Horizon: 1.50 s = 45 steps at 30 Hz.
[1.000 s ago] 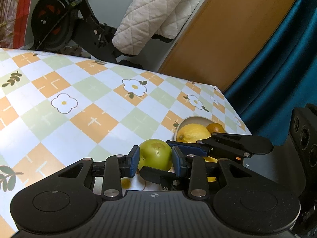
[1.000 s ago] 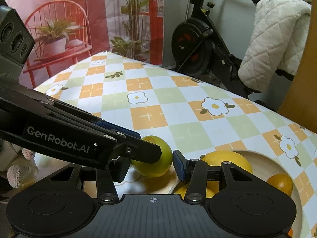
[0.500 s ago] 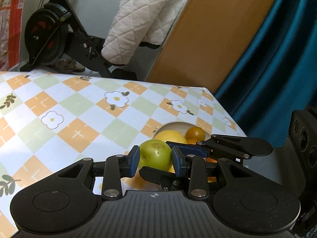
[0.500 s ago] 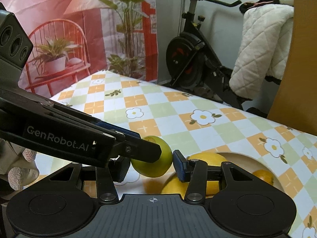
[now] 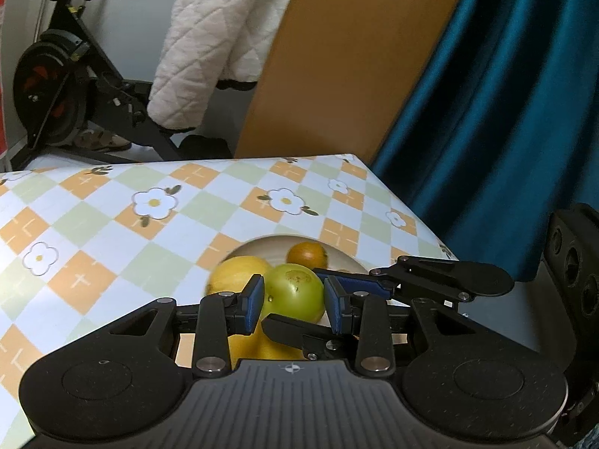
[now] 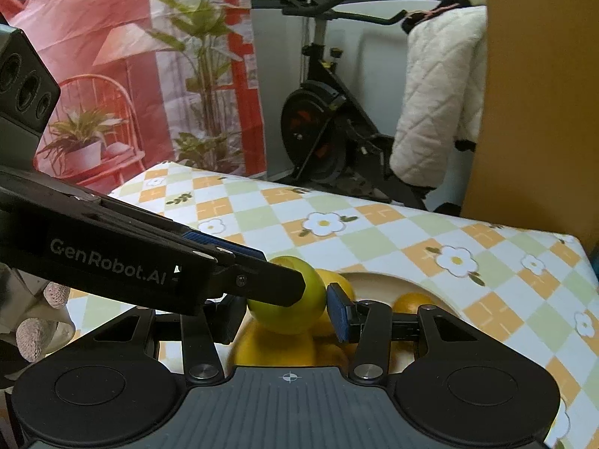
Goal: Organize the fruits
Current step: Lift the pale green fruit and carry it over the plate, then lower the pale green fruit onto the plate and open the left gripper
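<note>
Green fruit (image 5: 292,292) clamped between both the left claw (image 5: 292,305) and right claw (image 6: 286,308), raised over the bowl (image 5: 262,249) of yellow and orange fruit. Table (image 5: 112,224) bare from 9 to 12 o'clock; table edge close at 2 o'clock beside the curtain (image 5: 505,112).

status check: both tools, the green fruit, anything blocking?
Left tool and right tool both shut on the green fruit. Fruit held above the bowl of yellow and orange fruit. Nothing in the way.

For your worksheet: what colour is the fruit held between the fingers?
Green fruit, clearest in the left wrist view.
</note>
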Tool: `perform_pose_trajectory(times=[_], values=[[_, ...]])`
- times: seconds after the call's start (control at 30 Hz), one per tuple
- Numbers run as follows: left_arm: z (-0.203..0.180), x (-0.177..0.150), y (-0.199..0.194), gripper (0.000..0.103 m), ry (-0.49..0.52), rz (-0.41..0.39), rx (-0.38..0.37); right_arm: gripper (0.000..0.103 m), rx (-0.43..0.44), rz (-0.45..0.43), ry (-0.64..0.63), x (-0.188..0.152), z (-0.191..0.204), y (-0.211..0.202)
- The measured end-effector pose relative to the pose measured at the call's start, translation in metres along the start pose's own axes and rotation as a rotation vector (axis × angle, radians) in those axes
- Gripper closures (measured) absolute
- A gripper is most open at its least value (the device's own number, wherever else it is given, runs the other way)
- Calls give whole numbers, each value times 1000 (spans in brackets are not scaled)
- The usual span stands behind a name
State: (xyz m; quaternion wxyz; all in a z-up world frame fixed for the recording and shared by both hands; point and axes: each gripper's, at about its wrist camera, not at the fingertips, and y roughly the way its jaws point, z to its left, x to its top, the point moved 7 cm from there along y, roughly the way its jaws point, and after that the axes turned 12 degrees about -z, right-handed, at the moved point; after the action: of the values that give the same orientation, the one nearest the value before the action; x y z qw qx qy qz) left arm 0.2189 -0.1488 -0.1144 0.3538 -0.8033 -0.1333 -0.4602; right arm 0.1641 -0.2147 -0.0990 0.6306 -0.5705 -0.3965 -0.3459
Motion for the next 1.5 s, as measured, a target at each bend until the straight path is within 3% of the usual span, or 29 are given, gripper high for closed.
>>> perform_pose_trajectory(times=[0.63, 1.5], values=[[-37, -18, 39, 66, 62, 105, -64, 60, -79, 5, 109, -35, -57, -22], [-32, -26, 47, 66, 67, 132, -31, 63, -74, 41, 101, -45, -55, -14]])
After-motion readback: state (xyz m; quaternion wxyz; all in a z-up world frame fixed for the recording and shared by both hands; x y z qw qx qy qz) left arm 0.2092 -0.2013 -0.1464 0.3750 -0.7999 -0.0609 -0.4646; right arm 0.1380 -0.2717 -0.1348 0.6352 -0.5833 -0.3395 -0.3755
